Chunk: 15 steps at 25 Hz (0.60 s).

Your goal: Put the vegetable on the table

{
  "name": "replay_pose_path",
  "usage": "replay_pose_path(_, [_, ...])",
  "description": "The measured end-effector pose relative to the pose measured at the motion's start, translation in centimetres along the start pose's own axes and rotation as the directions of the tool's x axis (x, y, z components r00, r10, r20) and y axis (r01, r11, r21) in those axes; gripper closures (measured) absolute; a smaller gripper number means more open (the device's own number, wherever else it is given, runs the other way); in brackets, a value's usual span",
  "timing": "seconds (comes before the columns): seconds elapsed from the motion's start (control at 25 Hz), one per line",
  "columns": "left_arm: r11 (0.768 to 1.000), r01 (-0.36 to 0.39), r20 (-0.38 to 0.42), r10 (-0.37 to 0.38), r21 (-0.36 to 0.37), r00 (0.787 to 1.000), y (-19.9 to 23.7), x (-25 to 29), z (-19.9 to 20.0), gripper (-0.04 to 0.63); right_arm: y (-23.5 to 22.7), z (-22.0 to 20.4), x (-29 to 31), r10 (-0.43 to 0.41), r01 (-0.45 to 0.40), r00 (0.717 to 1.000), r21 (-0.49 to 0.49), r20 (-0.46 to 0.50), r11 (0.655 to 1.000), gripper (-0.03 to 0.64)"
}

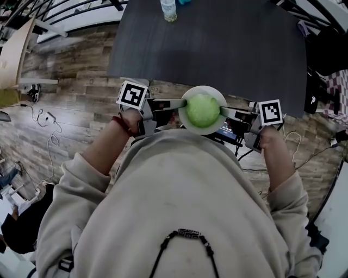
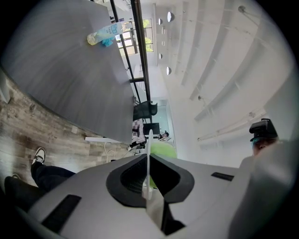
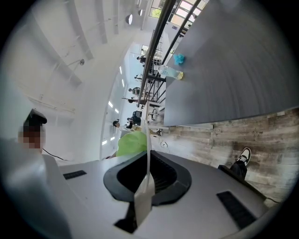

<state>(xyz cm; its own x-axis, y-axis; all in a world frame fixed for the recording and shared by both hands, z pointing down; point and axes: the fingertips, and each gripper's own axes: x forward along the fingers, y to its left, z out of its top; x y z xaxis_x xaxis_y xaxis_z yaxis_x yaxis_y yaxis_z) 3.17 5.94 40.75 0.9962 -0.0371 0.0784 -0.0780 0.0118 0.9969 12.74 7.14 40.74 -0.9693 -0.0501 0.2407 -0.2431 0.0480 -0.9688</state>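
Carry step here: my left gripper and right gripper each pinch an opposite rim of the white plate, with the round green vegetable on it, just short of the dark table. Next I reckon: keep it level, reach over, set it down.

Noted: matt dark grey surface; worn wood-grain plank floor; smooth white plate; clear plastic bottle; soft matt cloth sweatshirt.
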Motion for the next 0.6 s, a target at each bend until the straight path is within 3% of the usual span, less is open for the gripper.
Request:
replay_pose_path(0.28, [1.0, 0.004, -0.015, -0.004, 0.015, 1.0, -0.8, 2.7, 2.3, 0.574, -0.4, 2.4, -2.5, -0.002, 0.002, 1.0, -0.006, 0.028, 1.0, 0.591])
replay_pose_path(0.6, [0.999, 0.024, -0.041, -0.025, -0.021, 0.999, 1.1, 2.3, 4.2, 0.574, -1.6, 3.9, -1.4, -0.039, 0.038, 0.998, 0.02, 0.051, 0.999, 0.591])
